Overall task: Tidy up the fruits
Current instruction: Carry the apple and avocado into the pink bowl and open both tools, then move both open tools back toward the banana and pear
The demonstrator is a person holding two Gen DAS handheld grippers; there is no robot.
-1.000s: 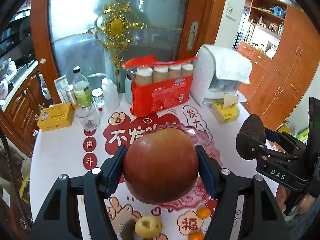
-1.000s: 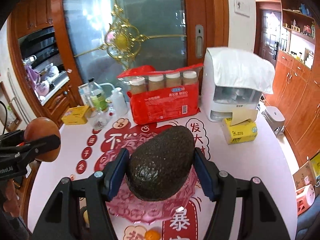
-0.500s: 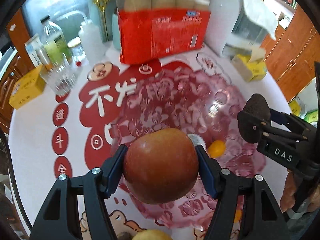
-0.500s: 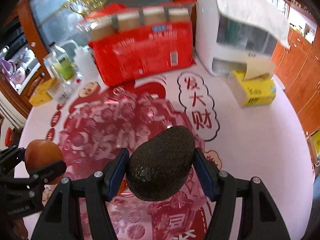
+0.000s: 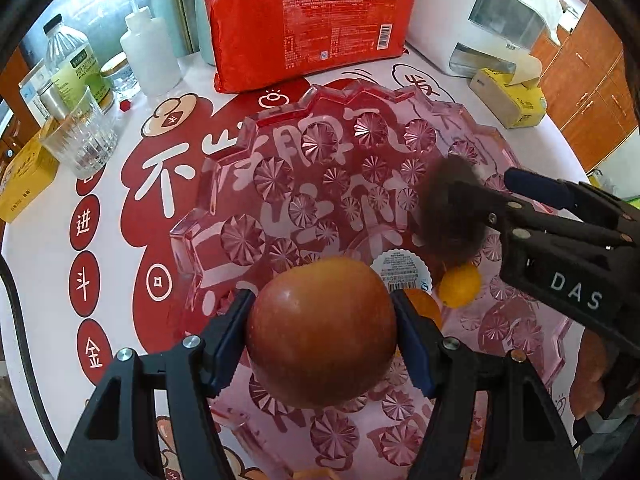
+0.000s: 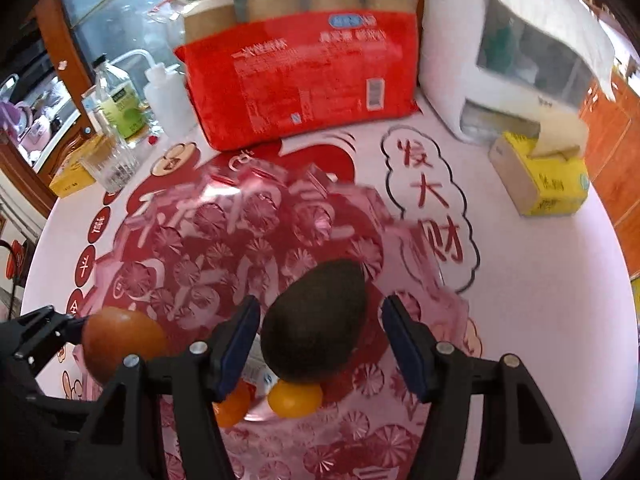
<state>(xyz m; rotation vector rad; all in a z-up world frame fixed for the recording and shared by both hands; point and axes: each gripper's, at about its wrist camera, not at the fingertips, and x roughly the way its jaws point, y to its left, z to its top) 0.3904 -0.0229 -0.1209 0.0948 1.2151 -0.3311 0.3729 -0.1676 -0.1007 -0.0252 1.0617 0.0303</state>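
- My left gripper [image 5: 322, 334] was clamped on the red apple [image 5: 320, 332]; both blue fingers [image 5: 234, 344] pressed its sides, and the apple hung over the near part of the pink glass tray [image 5: 224, 184].
- In the right wrist view the same apple [image 6: 122, 342] showed at about 8 o'clock, above the tray's left edge.
- My right gripper [image 6: 320, 346] had its fingers [image 6: 404, 350] spread apart. The avocado [image 6: 316, 320] sat between them, with a clear gap on the right side and a small one on the left. I could not tell if it rested on the tray [image 6: 168, 256] already, because this view was blurred.
- In the left wrist view the avocado [image 5: 454, 208] was a dark blur at about 3 o'clock, over the tray.
- Two small orange fruits lay in the tray: one orange [image 6: 295, 399] just under the avocado, and a second orange [image 6: 232, 406] beside it at its left, partly behind a finger.
- A round white label [image 5: 402, 268] was on the tray's bottom near the oranges.
- At 12 o'clock on the desk [image 6: 540, 300] stood a red pack of paper cups [image 6: 304, 80]; at 2 o'clock, a yellow tissue box [image 6: 548, 184].
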